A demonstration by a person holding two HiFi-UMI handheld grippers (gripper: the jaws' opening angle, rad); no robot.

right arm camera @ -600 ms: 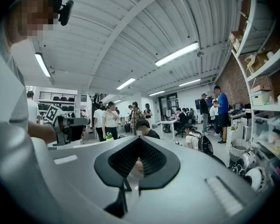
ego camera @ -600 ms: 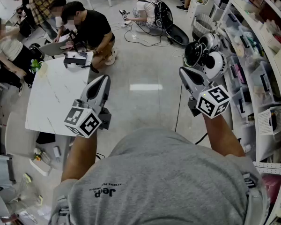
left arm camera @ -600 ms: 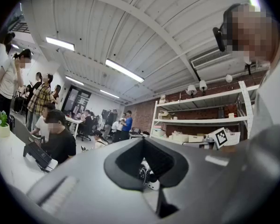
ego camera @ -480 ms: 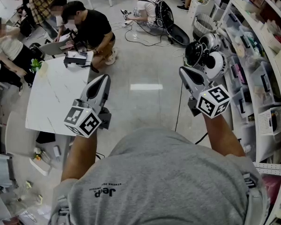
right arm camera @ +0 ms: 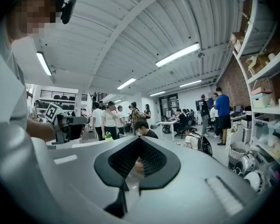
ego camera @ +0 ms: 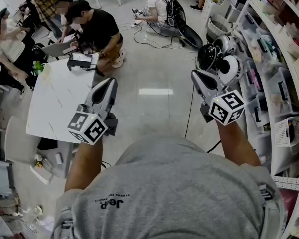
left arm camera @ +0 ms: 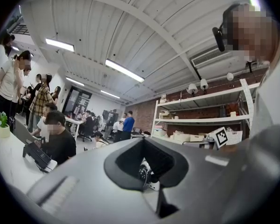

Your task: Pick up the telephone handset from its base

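A black telephone [ego camera: 81, 61] sits at the far end of a white marble table [ego camera: 55, 103], left of the middle in the head view. It also shows in the left gripper view as a dark telephone [left arm camera: 36, 155] on the tabletop; whether the handset lies on its base I cannot tell. My left gripper [ego camera: 108, 83] hangs level over the table's right edge, well short of the phone, shut and empty. The right gripper [ego camera: 197, 76] is held level above the floor at the right, its jaws together with nothing in them. The left gripper [left arm camera: 144, 143] and the right gripper [right arm camera: 137, 141] each show a closed seam.
Shelves [ego camera: 284, 59] with bins line the right side, with round black-and-white helmets [ego camera: 219, 59] in front. A cable [ego camera: 189, 113] runs across the floor. A person [ego camera: 97, 29] crouches just behind the table; others sit further back. A small plant [ego camera: 38, 68] stands by the table's left corner.
Both grippers keep their place. The head view has shifted slightly, and a seated person at the far left has moved an arm.
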